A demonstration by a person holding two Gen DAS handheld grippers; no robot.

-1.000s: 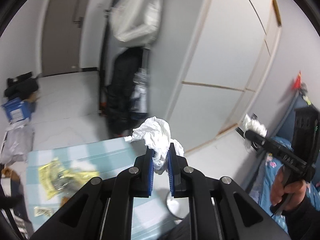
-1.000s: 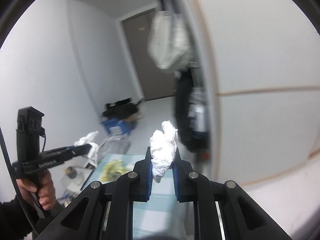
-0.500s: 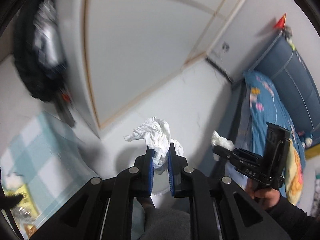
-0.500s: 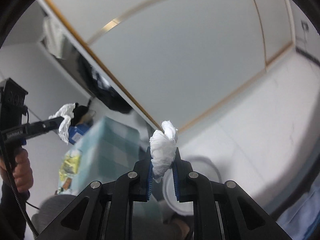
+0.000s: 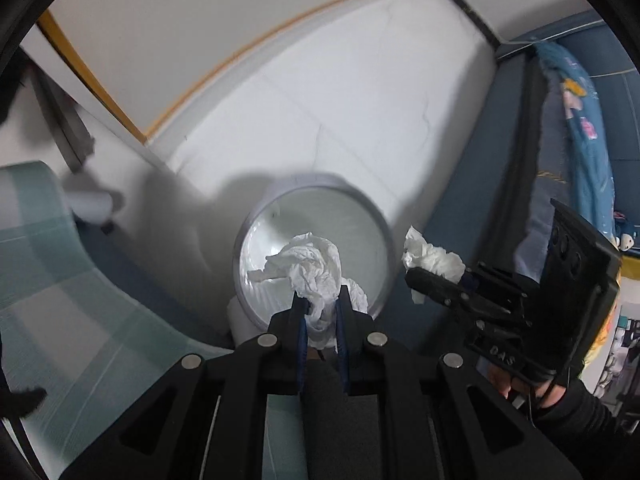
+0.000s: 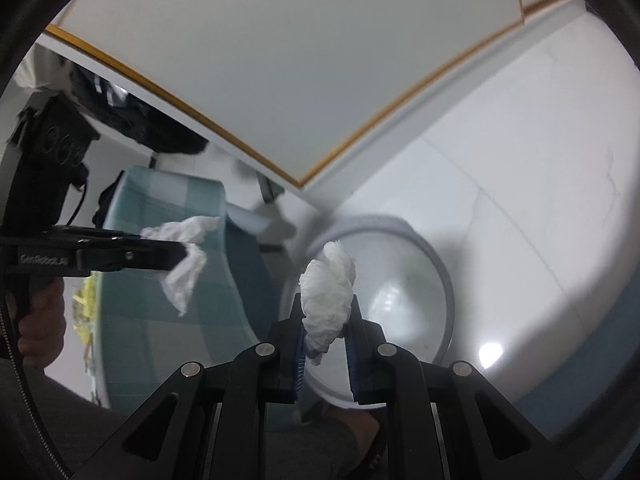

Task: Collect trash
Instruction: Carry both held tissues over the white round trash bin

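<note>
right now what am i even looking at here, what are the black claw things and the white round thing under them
These are two hand-held grabbers, each worked by a person's hand, with a camera mounted on each that looks along its two fingers. One picture comes from the left gripper, the other from the right gripper; each also shows the other grabber off to the side.

Each one is clamped on a crumpled white tissue: the left tissue and the right tissue.

The white round thing is an open bin standing on the pale floor, seen from above, beside a table with a green checked cloth. Both grabbers point down toward the bin, so the tissues look about to be dropped in.
</note>
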